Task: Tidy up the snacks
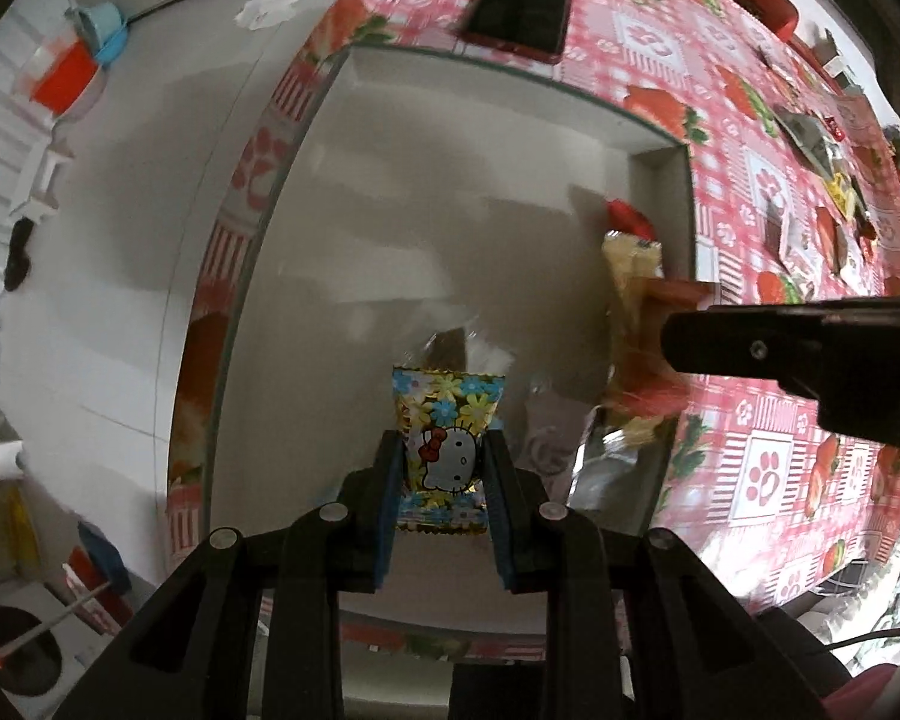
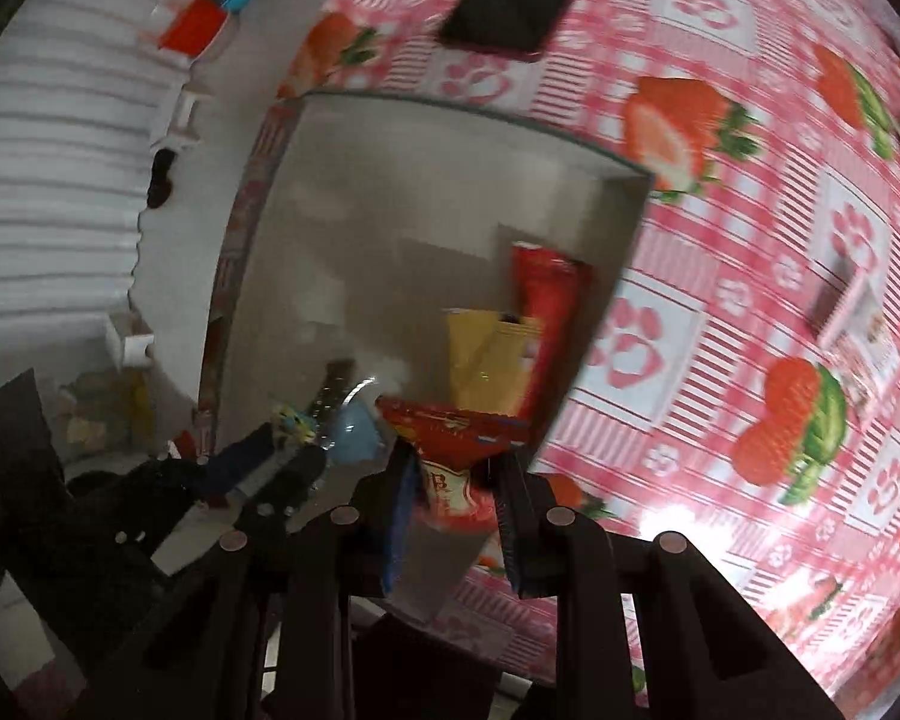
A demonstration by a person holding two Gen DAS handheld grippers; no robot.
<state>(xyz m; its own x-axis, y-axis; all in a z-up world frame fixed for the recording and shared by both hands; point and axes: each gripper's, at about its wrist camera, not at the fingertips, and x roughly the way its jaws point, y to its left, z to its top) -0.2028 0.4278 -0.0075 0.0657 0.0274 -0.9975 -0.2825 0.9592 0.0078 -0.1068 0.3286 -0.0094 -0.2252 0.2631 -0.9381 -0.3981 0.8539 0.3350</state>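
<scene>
My left gripper [image 1: 442, 450] is shut on a small Hello Kitty snack packet [image 1: 447, 450] with a flower print, held above the inside of a grey open box [image 1: 390, 180]. My right gripper [image 2: 457, 468] is shut on a red snack packet [image 2: 450, 438] over the box's right part [image 2: 390, 180]. In the box lie a yellow packet [image 2: 486, 360] and a long red packet [image 2: 549, 300]. The right gripper shows in the left wrist view as a black body [image 1: 810, 354] by the box's right wall. The left gripper shows at lower left in the right wrist view [image 2: 282, 438].
The box stands on a pink strawberry-print tablecloth [image 1: 768, 468]. A black phone [image 1: 519, 6] lies beyond the box. Several loose snack packets [image 1: 810, 138] lie on the table at far right. A white floor or wall and a red-and-blue container [image 1: 72, 72] are at left.
</scene>
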